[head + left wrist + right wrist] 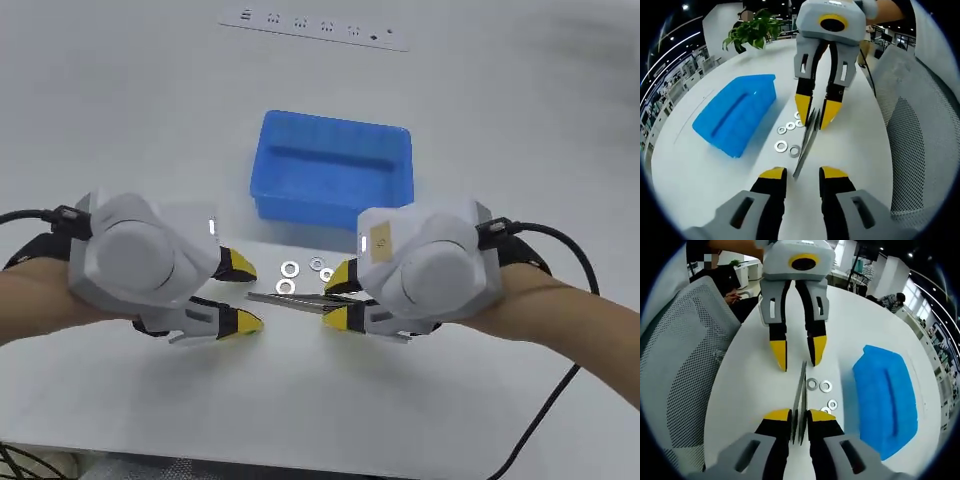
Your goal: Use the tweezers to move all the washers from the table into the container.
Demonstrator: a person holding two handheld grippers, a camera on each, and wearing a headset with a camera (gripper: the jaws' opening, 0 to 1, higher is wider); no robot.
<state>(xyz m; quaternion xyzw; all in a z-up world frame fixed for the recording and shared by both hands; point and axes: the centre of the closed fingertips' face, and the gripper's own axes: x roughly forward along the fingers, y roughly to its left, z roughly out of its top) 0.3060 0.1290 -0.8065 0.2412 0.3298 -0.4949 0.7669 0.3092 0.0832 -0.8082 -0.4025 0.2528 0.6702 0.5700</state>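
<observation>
White table [320, 400], open-plan office behind. A grey mesh chair [685, 365] stands at the table's edge, with a potted plant [752, 32] beyond the far end. A white power strip [315, 27] lies along the far side; its printed marks are too small to read.

Writing: a small yellowish sticker [380, 240] on the right gripper's housing, mark illegible. Nothing else lettered that I can make out.

Blue container [330, 165], rectangular and open-topped, sits mid-table beyond the two grippers.

Tweezers [290, 300]: long axis runs across the table from one gripper to the other, roughly parallel to the container's near wall. The rear end sits in the right gripper [340, 297], whose yellow-tipped jaws are pressed in on the two arms. The tips point at the left gripper [245, 293] and end just short of its jaws. I cannot tell whether the tweezers rest on the table or sit just above it.

Left gripper: jaws apart, nothing between them, facing the right gripper.

Washers [290, 269]: at least four, flat on the table in a loose cluster. They lie just beside the tweezers on the container side, between tweezers and container.
</observation>
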